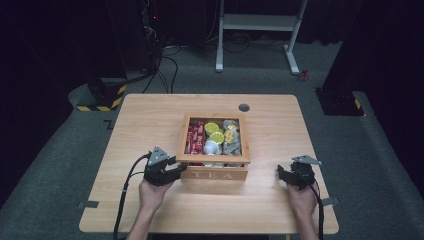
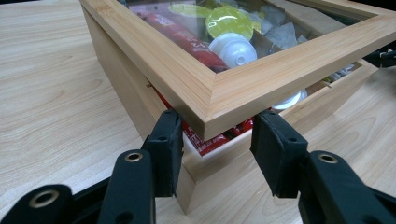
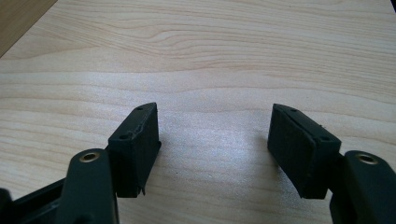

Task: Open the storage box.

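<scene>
**Left tool on lid corner of tea box; right tool idle**

Worktop (image 1: 150, 115): pale wood. The tea box (image 1: 215, 173) sits near its middle, toward the person's edge, "TEA" on the front wall.

Lid (image 2: 243, 91): wood frame with a clear pane, tilted up off the box at its near corner. Through the pane show red packets (image 2: 187, 39), yellow-green capsules (image 2: 229, 21) and a white capsule (image 2: 233, 49).

Left tool (image 2: 217, 135): jaws pinching the lid's raised corner, one pad on each side of it, at the box's front left corner.

Right tool (image 3: 212, 144): jaws spread wide, nothing between them, over bare worktop well right of the box.
</scene>
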`<state>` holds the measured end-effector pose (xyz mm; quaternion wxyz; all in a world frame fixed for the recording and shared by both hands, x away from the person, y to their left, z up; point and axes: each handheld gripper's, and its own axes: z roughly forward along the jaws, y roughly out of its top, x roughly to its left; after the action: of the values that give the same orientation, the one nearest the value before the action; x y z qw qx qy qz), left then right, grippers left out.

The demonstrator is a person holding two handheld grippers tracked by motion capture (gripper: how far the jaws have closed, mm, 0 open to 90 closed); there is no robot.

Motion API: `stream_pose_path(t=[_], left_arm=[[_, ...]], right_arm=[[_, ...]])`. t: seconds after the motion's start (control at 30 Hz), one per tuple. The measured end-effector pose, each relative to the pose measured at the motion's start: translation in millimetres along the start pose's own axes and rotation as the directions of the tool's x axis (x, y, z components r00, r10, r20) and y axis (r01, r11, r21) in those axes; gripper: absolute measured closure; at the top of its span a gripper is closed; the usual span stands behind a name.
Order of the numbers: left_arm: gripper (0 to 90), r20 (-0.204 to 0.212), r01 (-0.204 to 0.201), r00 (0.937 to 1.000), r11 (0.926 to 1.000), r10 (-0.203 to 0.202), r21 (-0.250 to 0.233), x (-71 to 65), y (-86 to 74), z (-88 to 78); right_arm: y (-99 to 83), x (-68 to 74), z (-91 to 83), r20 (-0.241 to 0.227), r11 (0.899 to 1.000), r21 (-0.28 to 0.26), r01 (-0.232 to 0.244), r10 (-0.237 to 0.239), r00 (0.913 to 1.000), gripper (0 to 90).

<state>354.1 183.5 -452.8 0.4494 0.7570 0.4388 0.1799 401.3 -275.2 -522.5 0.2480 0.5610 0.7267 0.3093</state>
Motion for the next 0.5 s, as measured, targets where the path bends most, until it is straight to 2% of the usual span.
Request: stream_pose_path(t=[0.5], left_arm=[[54.4,0.017,0.043,0.999,0.999,-0.042,-0.015,1.4,15.2,1.1]], right_arm=[[0.0,0.0,0.0,0.0,1.0,0.0,0.0,0.0,1.0,33.9]])
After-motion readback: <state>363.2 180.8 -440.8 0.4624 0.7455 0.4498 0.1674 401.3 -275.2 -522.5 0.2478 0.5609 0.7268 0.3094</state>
